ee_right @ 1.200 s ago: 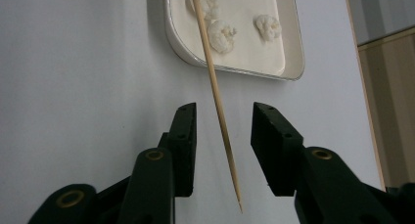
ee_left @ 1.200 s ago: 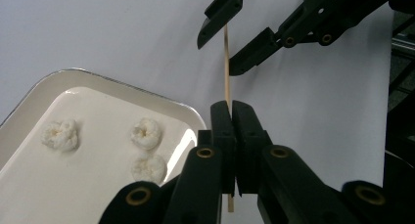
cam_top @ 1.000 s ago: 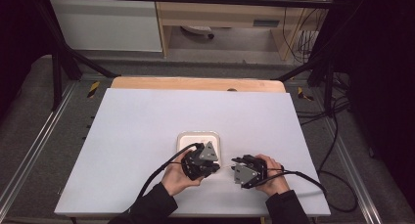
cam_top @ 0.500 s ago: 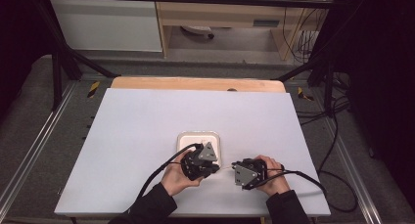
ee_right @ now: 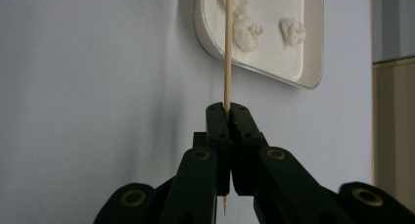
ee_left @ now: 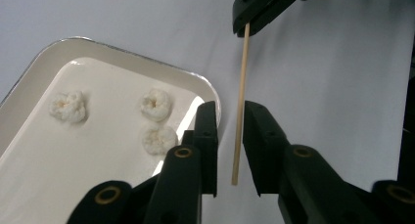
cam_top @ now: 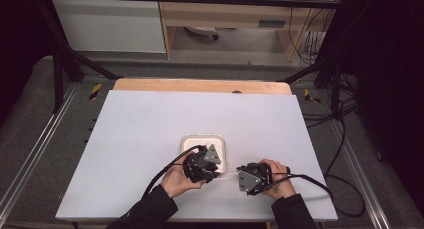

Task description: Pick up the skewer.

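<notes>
A white table surface (cam_top: 150, 139) sits on a wooden board (cam_top: 200, 85). Beyond it stand a wooden cabinet (cam_top: 235, 14) and black cables (cam_top: 320, 34).

Skewer (ee_right: 227, 48) tip beyond picture's top edge

Even, soft overhead light falls on the pale tabletop (cam_top: 150, 139), while the surroundings at nine and three o'clock sink into darkness. The high view is slightly soft and grainy. In both gripper views the near black tongs blur, and shadows stay faint.
</notes>
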The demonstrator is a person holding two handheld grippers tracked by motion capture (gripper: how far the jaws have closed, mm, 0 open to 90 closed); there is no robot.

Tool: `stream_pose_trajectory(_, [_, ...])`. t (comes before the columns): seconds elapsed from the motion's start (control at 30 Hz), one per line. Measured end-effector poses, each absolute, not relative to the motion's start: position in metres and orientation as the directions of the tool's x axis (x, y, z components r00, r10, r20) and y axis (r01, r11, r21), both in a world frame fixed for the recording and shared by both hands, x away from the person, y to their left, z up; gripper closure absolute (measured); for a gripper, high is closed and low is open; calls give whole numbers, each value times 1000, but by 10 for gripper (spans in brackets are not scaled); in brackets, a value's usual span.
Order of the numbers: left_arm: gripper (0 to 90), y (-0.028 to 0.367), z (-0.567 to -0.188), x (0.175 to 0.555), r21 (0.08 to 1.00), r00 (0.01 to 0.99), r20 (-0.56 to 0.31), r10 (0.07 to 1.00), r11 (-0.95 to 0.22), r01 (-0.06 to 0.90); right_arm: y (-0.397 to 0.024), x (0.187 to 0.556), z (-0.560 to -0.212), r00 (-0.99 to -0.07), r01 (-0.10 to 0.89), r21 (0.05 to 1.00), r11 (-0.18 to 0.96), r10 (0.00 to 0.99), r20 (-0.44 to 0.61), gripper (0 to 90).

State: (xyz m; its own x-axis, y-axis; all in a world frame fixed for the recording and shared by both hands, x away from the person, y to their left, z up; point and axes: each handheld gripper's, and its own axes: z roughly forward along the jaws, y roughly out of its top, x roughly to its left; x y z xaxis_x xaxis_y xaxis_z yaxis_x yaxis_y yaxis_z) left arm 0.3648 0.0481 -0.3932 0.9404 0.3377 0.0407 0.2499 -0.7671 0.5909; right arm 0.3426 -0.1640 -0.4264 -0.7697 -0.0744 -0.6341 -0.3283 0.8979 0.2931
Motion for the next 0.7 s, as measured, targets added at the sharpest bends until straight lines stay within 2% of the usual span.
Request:
stream_pose_trajectory(0.13, [729,44,-392,368,533,945,30,325,-805,260,-164,343,-426,-770,-330,283,901,-83,-633,892])
stream_pose_trajectory(0.43, [831,28,-398,371,442,955,36,294,-862,248,-162,342,-428,-771,-341,253,905,-116,-626,892])
stream_pose_trajectory(0.7, [877,24,-401,368,415,960,38,278,-878,237,-160,341,-426,-762,-358,228,905,-143,-631,891])
